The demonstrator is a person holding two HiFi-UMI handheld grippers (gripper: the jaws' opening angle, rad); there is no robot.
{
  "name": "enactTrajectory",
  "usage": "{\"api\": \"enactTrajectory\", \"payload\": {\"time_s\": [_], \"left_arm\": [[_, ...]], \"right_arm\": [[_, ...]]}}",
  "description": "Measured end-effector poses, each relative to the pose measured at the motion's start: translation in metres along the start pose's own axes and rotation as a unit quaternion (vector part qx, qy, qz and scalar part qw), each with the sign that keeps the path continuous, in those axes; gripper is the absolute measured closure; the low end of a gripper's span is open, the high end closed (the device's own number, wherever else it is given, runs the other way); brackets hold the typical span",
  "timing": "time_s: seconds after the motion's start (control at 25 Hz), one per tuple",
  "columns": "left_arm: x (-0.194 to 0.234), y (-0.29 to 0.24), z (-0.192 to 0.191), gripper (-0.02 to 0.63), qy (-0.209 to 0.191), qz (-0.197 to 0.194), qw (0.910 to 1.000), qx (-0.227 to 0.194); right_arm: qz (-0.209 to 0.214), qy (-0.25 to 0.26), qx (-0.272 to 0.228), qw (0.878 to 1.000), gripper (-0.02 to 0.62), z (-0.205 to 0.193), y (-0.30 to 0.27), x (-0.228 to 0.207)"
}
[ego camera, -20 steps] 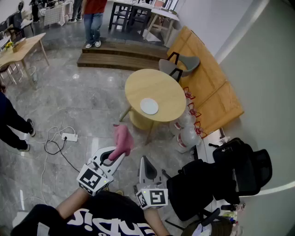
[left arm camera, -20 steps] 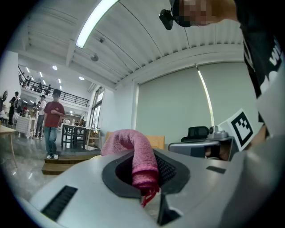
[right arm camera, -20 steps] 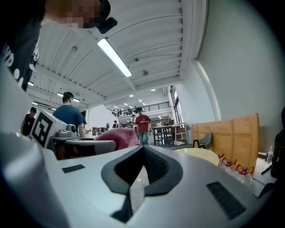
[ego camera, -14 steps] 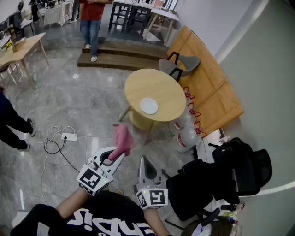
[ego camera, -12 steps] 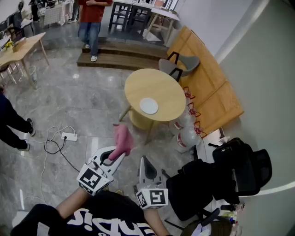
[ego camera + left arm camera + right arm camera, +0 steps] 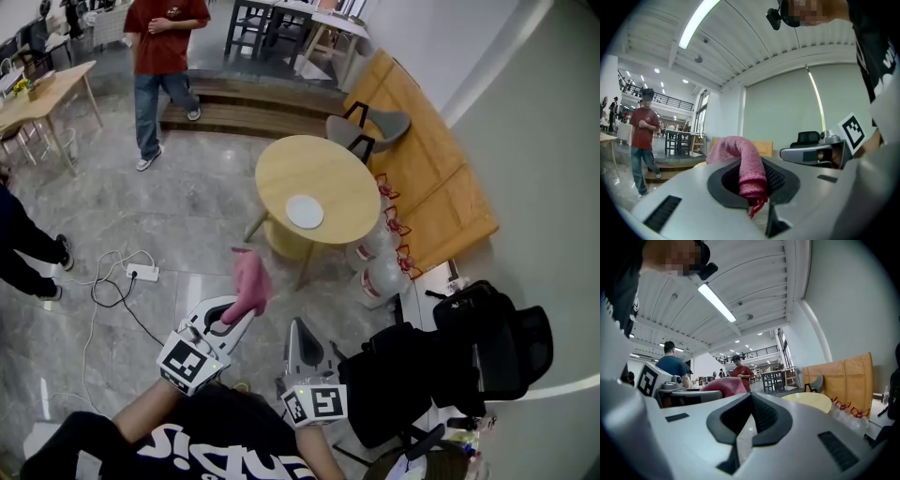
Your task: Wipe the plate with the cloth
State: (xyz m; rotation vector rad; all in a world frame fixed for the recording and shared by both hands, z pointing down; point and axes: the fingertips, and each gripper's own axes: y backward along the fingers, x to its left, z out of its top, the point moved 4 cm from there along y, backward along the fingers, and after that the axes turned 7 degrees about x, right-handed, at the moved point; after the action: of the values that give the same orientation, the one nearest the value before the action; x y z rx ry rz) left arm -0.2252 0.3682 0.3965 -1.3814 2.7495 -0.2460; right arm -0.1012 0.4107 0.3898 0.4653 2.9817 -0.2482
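A white plate [image 6: 305, 211] lies on a round wooden table [image 6: 328, 169] some way ahead of both grippers. My left gripper [image 6: 236, 314] is shut on a pink cloth [image 6: 249, 279], which sticks up and curls over past the fingertips. In the left gripper view the cloth [image 6: 746, 168] is pinched between the dark pads of that gripper [image 6: 753, 185]. My right gripper [image 6: 295, 328] is held level beside it, shut and empty. In the right gripper view its jaws [image 6: 750, 411] meet with nothing between them, and the table [image 6: 808, 401] shows ahead to the right.
A black office chair with a bag [image 6: 459, 356] stands close on the right. Large water bottles [image 6: 380, 277] sit under the table, a grey chair [image 6: 370, 131] behind it. A power strip with cable [image 6: 141, 274] lies on the floor. A person in a red shirt [image 6: 159, 56] walks at the back left.
The person in the red shirt has walked from the steps out onto the floor at the back left. Both grippers and the cloth have stayed in place.
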Motion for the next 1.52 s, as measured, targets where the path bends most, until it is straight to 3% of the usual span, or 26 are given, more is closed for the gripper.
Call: {"api": "enactTrajectory", "payload": {"time_s": [0.48, 0.92, 1.52], "left_arm": [[-0.013, -0.019, 0.015, 0.554, 0.007, 0.016, 0.9998, -0.004], [-0.013, -0.029, 0.005, 0.554, 0.01, 0.041, 0.9991, 0.002], [0.026, -0.095, 0.003, 0.554, -0.001, 0.015, 0.9999, 0.004]], "right_arm": [[0.021, 0.002, 0.006, 1.0, 0.574, 0.004, 0.01, -0.029], [0.03, -0.002, 0.022, 0.999, 0.574, -0.009, 0.016, -0.046], [0.02, -0.008, 0.015, 1.0, 0.574, -0.002, -0.045, -0.086]]}}
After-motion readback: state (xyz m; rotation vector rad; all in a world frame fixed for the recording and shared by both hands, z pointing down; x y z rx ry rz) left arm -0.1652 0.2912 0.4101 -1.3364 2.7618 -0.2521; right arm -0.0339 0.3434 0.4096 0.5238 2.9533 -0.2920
